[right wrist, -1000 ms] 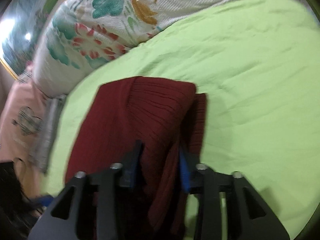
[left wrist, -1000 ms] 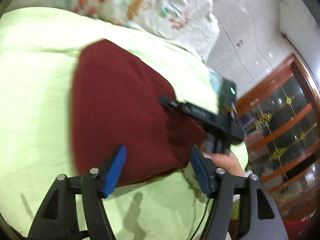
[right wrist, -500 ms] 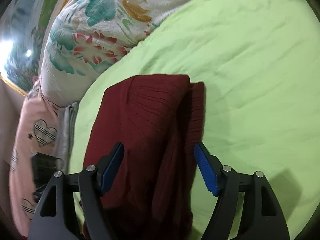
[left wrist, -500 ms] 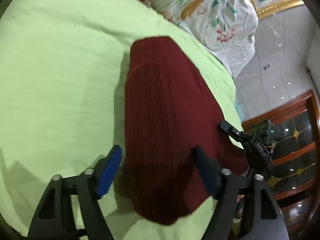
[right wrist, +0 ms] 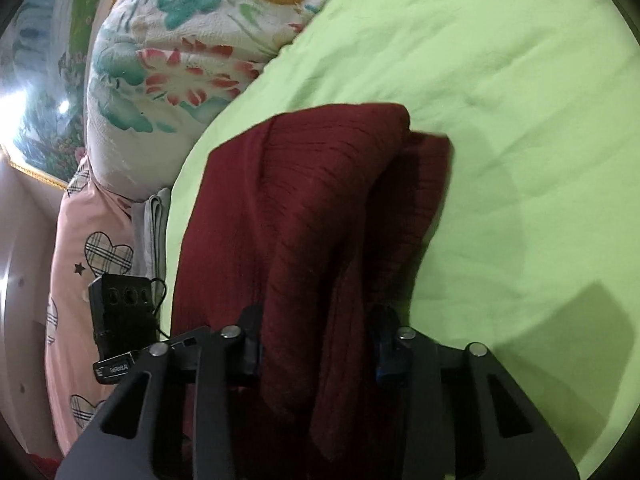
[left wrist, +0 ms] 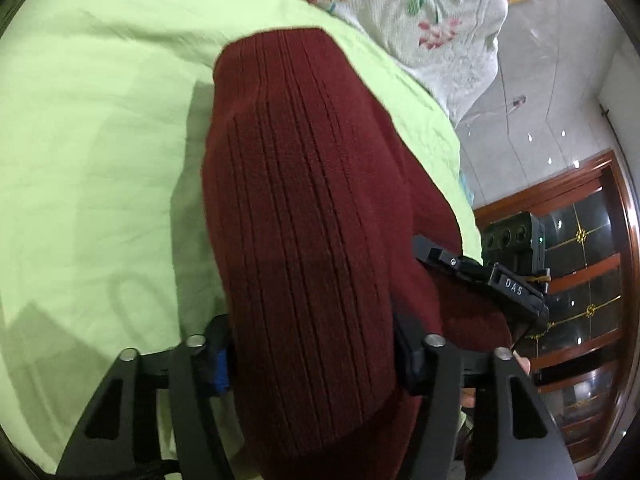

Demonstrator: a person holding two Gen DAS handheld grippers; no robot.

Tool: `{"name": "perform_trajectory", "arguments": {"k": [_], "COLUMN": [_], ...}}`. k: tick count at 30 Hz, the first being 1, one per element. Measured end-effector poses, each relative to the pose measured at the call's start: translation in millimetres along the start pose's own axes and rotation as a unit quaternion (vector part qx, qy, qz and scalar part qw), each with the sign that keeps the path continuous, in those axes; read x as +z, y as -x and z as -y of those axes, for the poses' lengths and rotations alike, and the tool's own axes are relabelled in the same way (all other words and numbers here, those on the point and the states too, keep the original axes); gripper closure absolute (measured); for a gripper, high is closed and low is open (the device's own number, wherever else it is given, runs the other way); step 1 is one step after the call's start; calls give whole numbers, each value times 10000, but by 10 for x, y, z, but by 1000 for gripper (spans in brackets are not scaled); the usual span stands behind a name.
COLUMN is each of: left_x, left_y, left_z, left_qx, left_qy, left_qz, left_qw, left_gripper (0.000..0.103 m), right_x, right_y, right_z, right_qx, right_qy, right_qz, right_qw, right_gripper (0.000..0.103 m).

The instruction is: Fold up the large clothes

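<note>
A folded dark red ribbed sweater (left wrist: 304,184) lies on a light green bedsheet (left wrist: 92,128). My left gripper (left wrist: 312,352) is shut on the sweater's near end, with the thick folded cloth filling the gap between the jaws. The right gripper's black body (left wrist: 480,276) shows at the sweater's right side in the left wrist view. In the right wrist view my right gripper (right wrist: 320,344) is shut on a bunched fold of the same sweater (right wrist: 304,200), which rests on the green sheet (right wrist: 500,128).
A floral quilt (left wrist: 420,12) lies bunched at the bed's far side and also shows in the right wrist view (right wrist: 172,64). A pink heart-print pillow (right wrist: 80,256) lies at the left. A wooden glass cabinet (left wrist: 580,280) stands beyond the bed edge.
Both grippers were open half a second ago, with the sweater between their fingers. Both have moved forward and closed on the sweater's near end.
</note>
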State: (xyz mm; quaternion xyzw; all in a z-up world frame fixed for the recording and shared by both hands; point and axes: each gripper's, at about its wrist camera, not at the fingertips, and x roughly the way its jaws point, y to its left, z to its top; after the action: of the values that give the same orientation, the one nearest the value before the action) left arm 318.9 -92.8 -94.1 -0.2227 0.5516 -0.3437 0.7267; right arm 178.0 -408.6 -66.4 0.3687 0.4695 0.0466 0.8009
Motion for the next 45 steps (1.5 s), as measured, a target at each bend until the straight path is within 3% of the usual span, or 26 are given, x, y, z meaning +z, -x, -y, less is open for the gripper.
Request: {"name": "perform_trajectory", "arguments": {"k": [6,15,19,21,23,25,28,30,33,36,38,41,43,45], "left_x": [-330,-911,-1085,-1138,-1162,-1161,-1082,-1075,-1105,-1148,-1102,-965,-866,-808], "left_y": [672,1972,2030,1966,1964,1935,1852,1889,2140,2416,2495,2353,2146,2002], "left_z": [66,-478,-805,-944,-982,-956,-853,-823,-705,-597,-520,-480,-497,-525], "left_qx": [286,1067,1316,1263,1086,1157,1313,1374,1556,1514,1275,1177,1204,1150], "left_qy": [-296,172,453,561,637,637,639,687,766,582,348,123,131,148], "left_qz": [561,1260,1106,1153,1223,1228,1237,1327,1873,2301,2403,2184,1953,1765], "left_qw": [9976,9861,9841,9837,9845,9836,9815,9792,9669,9596,9617,9686,9732,9774], "left_gripper": [51,51,49,44,41,37,35,34,34,36,38,50,51,52], "right_x": [-196,-597,-729,-779,-808,-806,-786,-750,-670,-597,-579,-557,-544,-530], "right_y": [-12,-889,-1233,-1344,-1353,-1327,-1225,-1119,-891,-634,-546,-682,-893,-1148], "right_z": [-613,-1466,-1436,-1333,-1240,-1232,-1257,-1298,-1347,-1523,-1740,-2044,-2148,-2124], "right_qx": [133,1119,1219,1117,1162,1028,819,653,408,230,399,821,921,715], "right_qy": [529,1012,804,648,487,466,553,650,775,1047,1247,1225,1033,922], "right_qz": [124,-468,-730,-791,-777,-778,-765,-676,-413,-24,156,44,-100,-218], "right_qw": [9984,9875,9866,9885,9890,9906,9922,9934,9953,9942,9913,9891,9903,9929], "right_gripper": [69,69,68,65,59,49,44,41,36,36,37,49,62,67]}}
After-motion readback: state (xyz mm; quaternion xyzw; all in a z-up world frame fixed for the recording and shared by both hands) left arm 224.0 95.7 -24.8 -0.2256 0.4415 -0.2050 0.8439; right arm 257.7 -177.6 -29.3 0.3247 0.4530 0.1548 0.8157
